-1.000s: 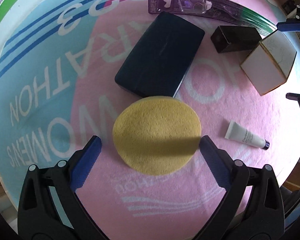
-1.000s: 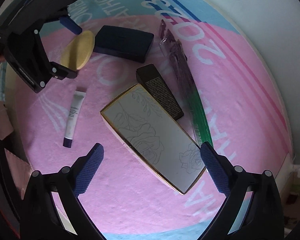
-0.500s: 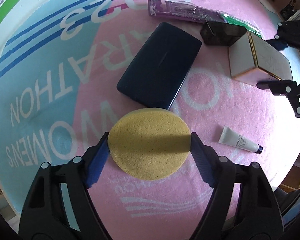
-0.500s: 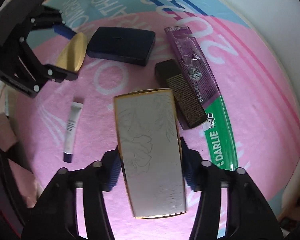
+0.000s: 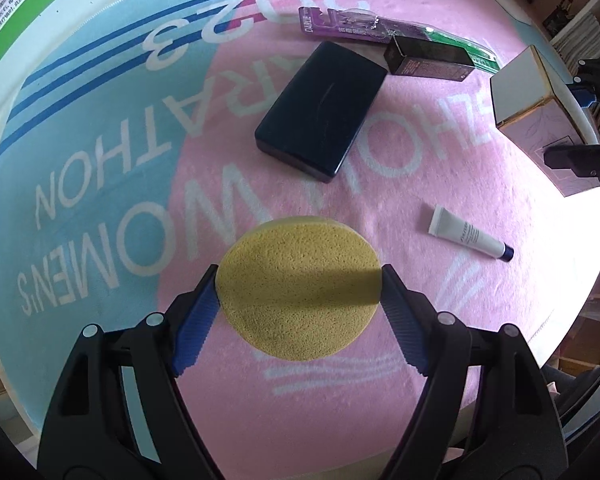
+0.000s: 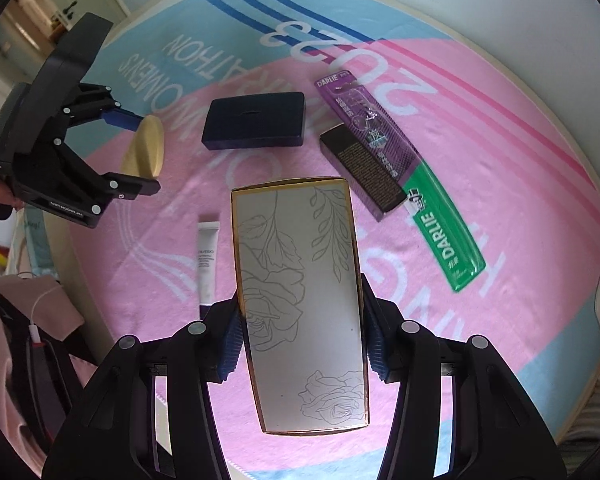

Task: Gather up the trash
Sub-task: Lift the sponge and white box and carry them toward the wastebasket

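My left gripper (image 5: 300, 280) is shut on a round yellow sponge (image 5: 300, 292) and holds it lifted above the pink towel (image 5: 440, 152); the sponge also shows edge-on in the right wrist view (image 6: 146, 152). My right gripper (image 6: 300, 332) is shut on a long white box with rose drawings and gold edges (image 6: 300, 292), raised off the towel; the box also shows at the right in the left wrist view (image 5: 528, 84). On the towel lie a small white tube (image 5: 466, 236), a dark blue case (image 5: 324, 108), a black carton (image 5: 428, 60) and a purple-green Darlie toothbrush pack (image 6: 400, 172).
The towel covers a round table with a pale rim (image 6: 596, 184). The table edge runs close on the right in the left wrist view. Pink cloth and a cable (image 6: 32, 312) lie beyond the edge at lower left in the right wrist view. Shelves (image 5: 580, 20) stand behind.
Both grippers closed from open: the left onto the sponge, the right onto the white box. Both items have since been lifted off the towel.
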